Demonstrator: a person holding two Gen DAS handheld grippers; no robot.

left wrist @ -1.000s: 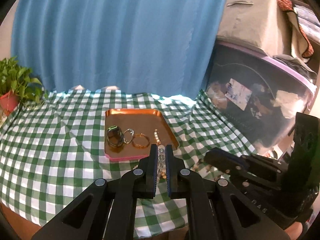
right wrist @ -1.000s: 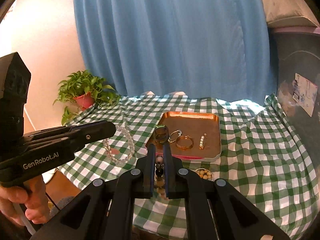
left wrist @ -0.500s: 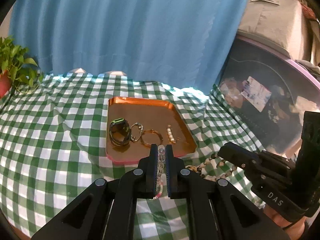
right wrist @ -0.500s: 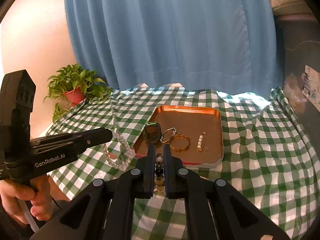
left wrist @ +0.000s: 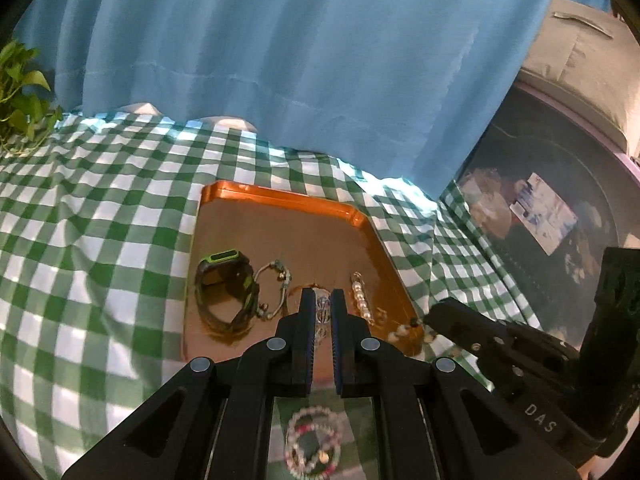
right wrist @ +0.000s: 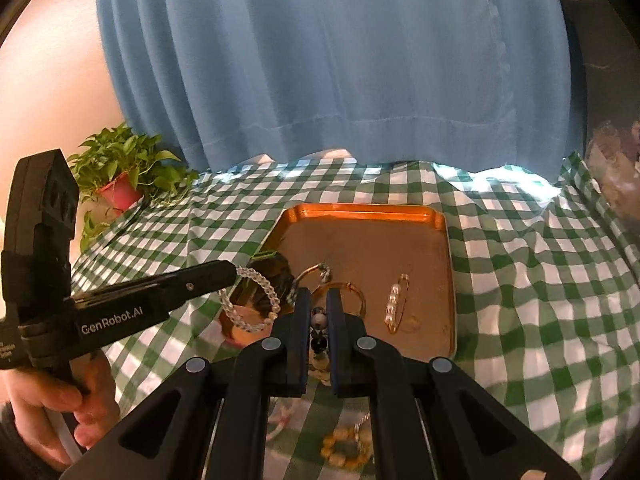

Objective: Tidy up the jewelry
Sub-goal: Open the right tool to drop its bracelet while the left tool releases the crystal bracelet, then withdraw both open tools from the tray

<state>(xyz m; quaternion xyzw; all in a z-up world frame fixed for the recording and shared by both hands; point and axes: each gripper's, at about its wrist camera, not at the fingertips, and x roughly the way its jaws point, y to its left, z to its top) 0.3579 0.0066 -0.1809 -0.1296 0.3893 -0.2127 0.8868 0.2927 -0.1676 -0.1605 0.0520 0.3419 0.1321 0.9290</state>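
On the far left of the checked surface (right wrist: 540, 280) a potted plant (right wrist: 120, 176) stood well apart from the work, out of the way. Nearer in, the left gripper (left wrist: 322, 312) had its fingers pinched almost shut on a clear beaded bracelet (right wrist: 248, 300), which hung in a loop from the tips; that light grip on a single bead probably kept the strand from slipping while it was carried over the near left corner of the copper tray (right wrist: 368, 212). The tray already held a green-edged watch (left wrist: 226, 292), then a thin charm bangle (left wrist: 276, 288), a gold bangle (right wrist: 344, 300) and a pearl pin (right wrist: 394, 304), laid side by side in a row along its near half, seemingly so each piece stayed separate and untangled. The far half of the tray was bare, likely room for what was coming. To the right, the right gripper (right wrist: 319, 316) was likewise closed on a dark-and-pale beaded strand (right wrist: 319, 340), whose tail trailed by the tray's near right corner. A tan bead bracelet (right wrist: 346, 446) lay on the cloth below it, not yet collected.
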